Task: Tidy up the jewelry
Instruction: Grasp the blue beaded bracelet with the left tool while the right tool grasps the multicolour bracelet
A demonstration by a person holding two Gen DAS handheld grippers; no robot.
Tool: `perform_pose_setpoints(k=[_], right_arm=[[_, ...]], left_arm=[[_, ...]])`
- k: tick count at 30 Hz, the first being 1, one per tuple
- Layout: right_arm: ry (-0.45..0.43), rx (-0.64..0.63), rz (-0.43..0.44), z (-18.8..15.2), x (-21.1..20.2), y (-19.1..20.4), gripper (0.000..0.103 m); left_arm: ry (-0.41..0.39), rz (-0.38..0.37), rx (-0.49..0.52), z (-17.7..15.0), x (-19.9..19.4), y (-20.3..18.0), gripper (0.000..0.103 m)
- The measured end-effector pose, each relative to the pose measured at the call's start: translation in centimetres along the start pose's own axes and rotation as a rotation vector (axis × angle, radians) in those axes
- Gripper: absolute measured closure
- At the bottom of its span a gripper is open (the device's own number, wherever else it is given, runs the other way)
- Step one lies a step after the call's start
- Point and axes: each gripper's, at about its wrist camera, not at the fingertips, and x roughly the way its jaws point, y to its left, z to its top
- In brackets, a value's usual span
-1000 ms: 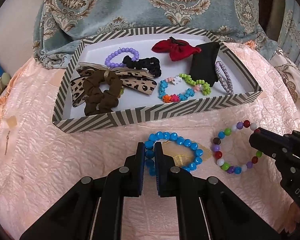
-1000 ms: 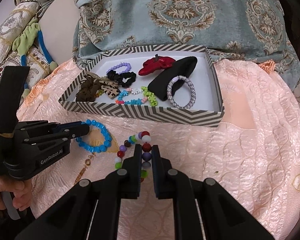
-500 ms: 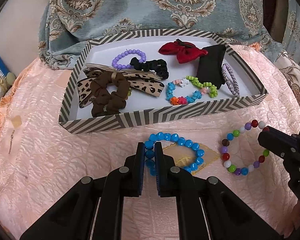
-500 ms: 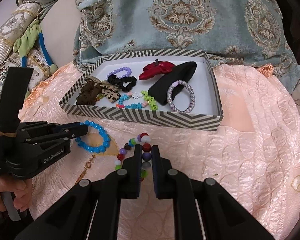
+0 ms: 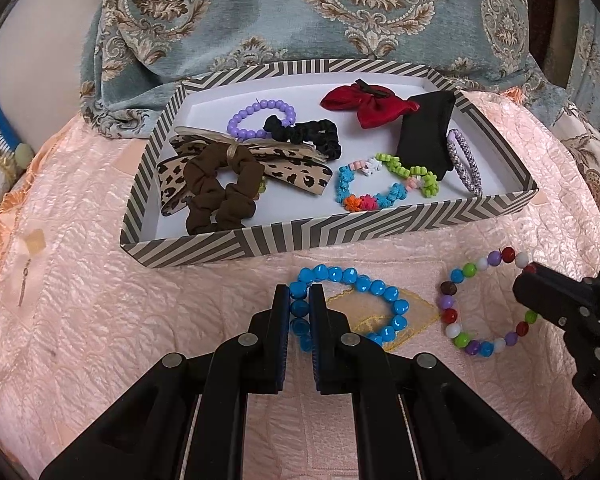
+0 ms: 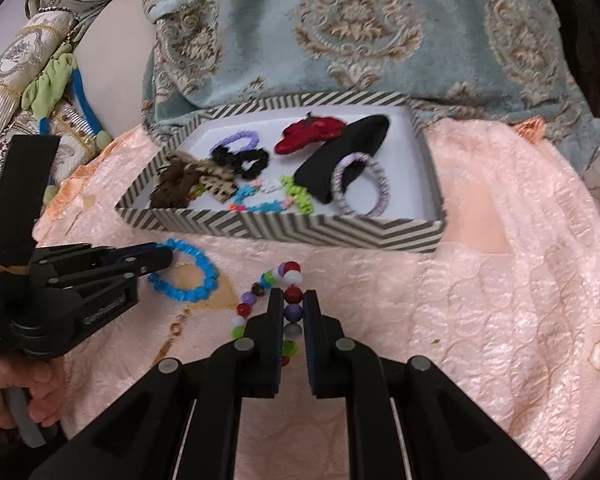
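My left gripper (image 5: pixel 299 296) is shut on the left side of a blue bead bracelet (image 5: pixel 374 288) in front of the striped box (image 5: pixel 324 236). My right gripper (image 6: pixel 293 300) is shut on the right side of a multicoloured bead bracelet (image 6: pixel 260 284), which hangs lifted and tilted. The blue bracelet also shows in the right wrist view (image 6: pixel 196 276), and the multicoloured bracelet shows in the left wrist view (image 5: pixel 460 280). The box holds a brown scrunchie (image 5: pixel 220 188), a leopard bow (image 5: pixel 296 168), a purple bead bracelet (image 5: pixel 256 120), a black scrunchie (image 5: pixel 308 136), a red bow (image 5: pixel 364 104) and several other pieces.
Everything lies on a pink quilted cover (image 5: pixel 80 300) over a rounded surface. A blue-green patterned cloth (image 5: pixel 320 12) rises behind the box. A green and blue band (image 6: pixel 56 84) lies at far left. A hand (image 6: pixel 16 396) holds the left gripper's handle.
Both grippers have moved a little nearer the box with their bracelets held. The multicoloured bracelet has lifted and tilted in the right gripper.
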Motion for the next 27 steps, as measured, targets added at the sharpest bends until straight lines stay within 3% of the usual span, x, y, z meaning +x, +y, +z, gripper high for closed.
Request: perform_pose_setpoints(k=[8, 27], right_arm=[[-0.046, -0.029, 0.003, 0.44, -0.8, 0.66, 0.094], [-0.02, -0.049, -0.015, 0.37, -0.5, 0.72, 0.094]], left_arm=[[-0.004, 0.004, -0.004, 0.03, -0.09, 0.07, 0.103], [0.001, 0.008, -0.002, -0.01, 0.03, -0.03, 0.103]])
